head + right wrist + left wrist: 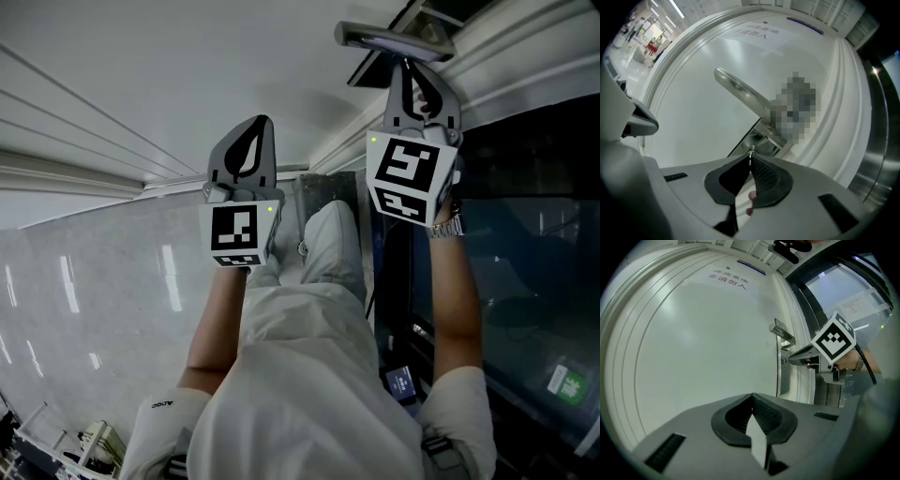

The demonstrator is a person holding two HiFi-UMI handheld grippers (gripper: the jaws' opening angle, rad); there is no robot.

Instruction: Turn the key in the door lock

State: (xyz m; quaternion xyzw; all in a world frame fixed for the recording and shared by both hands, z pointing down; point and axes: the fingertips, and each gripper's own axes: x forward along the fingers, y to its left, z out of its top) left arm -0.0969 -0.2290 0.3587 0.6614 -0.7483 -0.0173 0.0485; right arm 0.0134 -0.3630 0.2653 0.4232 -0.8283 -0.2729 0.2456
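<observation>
Right gripper view shows the 2 jaws of the right gripper (pixel 750 159) pressed together on the small metal key (pixel 751 152); only a little of the key is seen at their front end. The key sits in the lock plate (pixel 762 135), a steel plate near the right edge of the white door (pixel 693 108). The door handle (pixel 740 91) stands out just above the jaws, close to them but not touching.

The left gripper (pixel 752 399) has its 2 jaws closed against each other, with nothing between them. It hangs in front of the plain door panel, to the left of the lock and well apart from it, and touches nothing.

On the right of the lock plate the door ends at a moulded white frame (pixel 843 117). Beyond the frame there is a dark glass panel (pixel 534 234). The right gripper therefore has the handle near above it and the frame near beside it. The left gripper has the wide flat door surface in front and free room on its sides. A printed sign (pixel 727 278) is fixed high on the door, far from both grippers.
</observation>
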